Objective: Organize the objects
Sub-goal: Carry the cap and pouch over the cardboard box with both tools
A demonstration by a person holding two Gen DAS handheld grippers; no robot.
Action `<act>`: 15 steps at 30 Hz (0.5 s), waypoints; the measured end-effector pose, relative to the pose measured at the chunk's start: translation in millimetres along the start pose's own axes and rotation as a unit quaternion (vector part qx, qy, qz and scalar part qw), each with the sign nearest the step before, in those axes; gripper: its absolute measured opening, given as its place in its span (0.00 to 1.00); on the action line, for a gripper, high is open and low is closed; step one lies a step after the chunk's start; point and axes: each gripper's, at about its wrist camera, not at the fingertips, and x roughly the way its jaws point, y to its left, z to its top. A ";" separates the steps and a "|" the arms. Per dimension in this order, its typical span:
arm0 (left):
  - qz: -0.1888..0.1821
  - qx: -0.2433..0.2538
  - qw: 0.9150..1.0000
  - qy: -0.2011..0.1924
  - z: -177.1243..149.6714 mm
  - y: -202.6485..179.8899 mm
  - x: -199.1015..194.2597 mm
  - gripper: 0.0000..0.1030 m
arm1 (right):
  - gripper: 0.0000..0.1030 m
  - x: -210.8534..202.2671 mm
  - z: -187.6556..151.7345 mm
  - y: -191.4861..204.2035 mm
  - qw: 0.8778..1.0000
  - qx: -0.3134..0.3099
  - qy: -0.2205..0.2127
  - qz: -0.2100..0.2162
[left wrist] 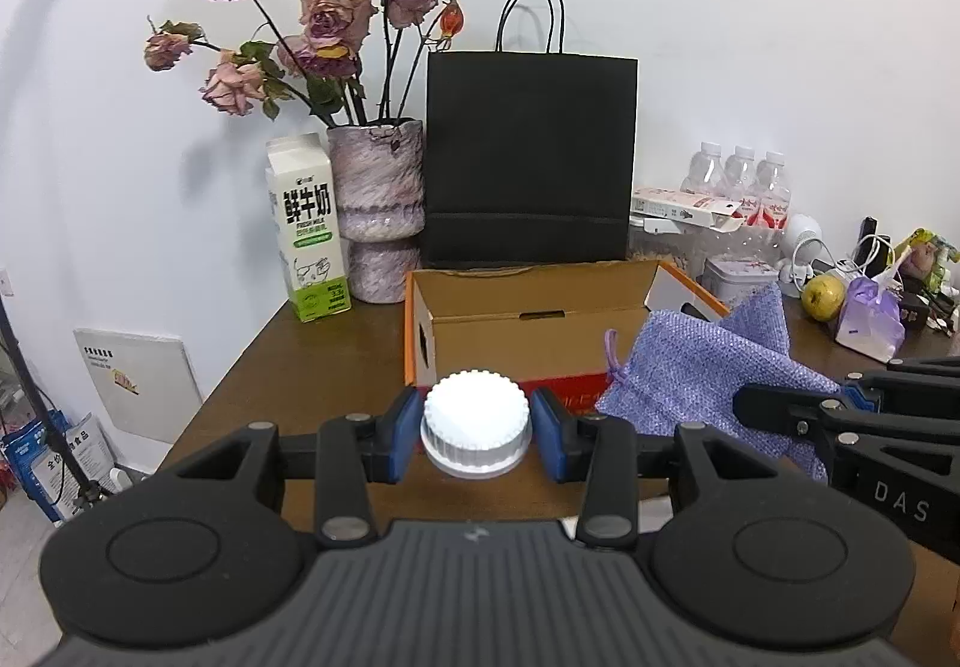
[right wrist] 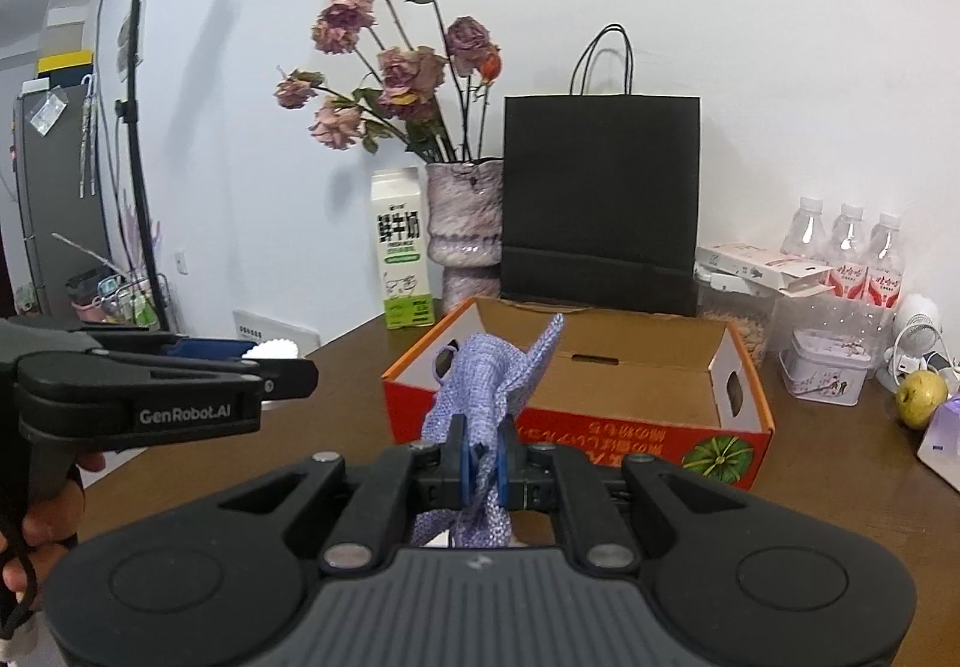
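My left tongs (left wrist: 476,432) pinch a white ribbed plastic cap (left wrist: 476,415); my right tongs (right wrist: 485,468) pinch a crumpled purple woven pouch (right wrist: 480,385) at 12 o'clock.

Two hand-held grippers: the left hand-held gripper (left wrist: 477,430) and the right hand-held gripper (right wrist: 483,466). Between the left one's fingers, one white ribbed cap (left wrist: 476,418); in the right one's, one purple woven pouch (right wrist: 480,397). Ahead on the worktop (left wrist: 324,367): one open cardboard box (right wrist: 576,397), one black paper bag (left wrist: 531,160), one milk carton (left wrist: 309,229), one vase (left wrist: 378,211), three water bottles (right wrist: 846,253), one tin (right wrist: 828,370), one yellow-green fruit (right wrist: 921,397).
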 end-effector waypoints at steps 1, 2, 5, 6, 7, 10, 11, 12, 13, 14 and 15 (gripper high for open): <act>0.000 0.000 1.000 0.001 2.4 -1.2 4.3 0.40 | 0.07 2.7 2.2 -2.8 1.000 0.001 0.000 -0.002; -0.001 -0.001 1.000 0.002 4.7 -2.0 8.3 0.40 | 0.07 5.3 3.8 -5.4 1.000 0.002 -0.001 -0.003; 0.001 -0.002 1.000 0.005 10.9 -5.9 20.5 0.40 | 0.07 13.5 8.4 -13.4 1.000 0.006 -0.001 -0.007; 0.002 -0.002 1.000 0.006 12.6 -7.1 24.3 0.40 | 0.07 16.4 10.1 -16.1 1.000 0.007 -0.001 -0.009; 0.002 -0.001 1.000 0.007 14.7 -8.2 28.2 0.40 | 0.07 18.9 11.7 -18.2 1.000 0.008 -0.001 -0.010; 0.005 0.001 1.000 0.008 21.1 -12.6 40.3 0.40 | 0.07 27.6 16.7 -25.7 1.000 0.011 -0.001 -0.014; 0.006 0.002 1.000 0.007 23.5 -13.9 44.3 0.40 | 0.07 30.9 18.6 -28.5 1.000 0.011 -0.001 -0.016; 0.007 0.003 1.000 0.007 26.2 -15.1 48.7 0.40 | 0.07 34.2 20.4 -31.0 1.000 0.012 -0.001 -0.017; 0.008 0.005 1.000 0.007 29.1 -16.7 52.7 0.40 | 0.07 38.4 22.6 -34.3 1.000 0.014 -0.001 -0.019; 0.009 0.007 1.000 0.006 32.0 -18.1 56.8 0.40 | 0.07 42.0 24.5 -36.7 1.000 0.015 0.000 -0.020; 0.010 0.008 1.000 0.006 34.9 -19.6 60.5 0.40 | 0.07 46.4 26.7 -39.8 1.000 0.016 0.002 -0.021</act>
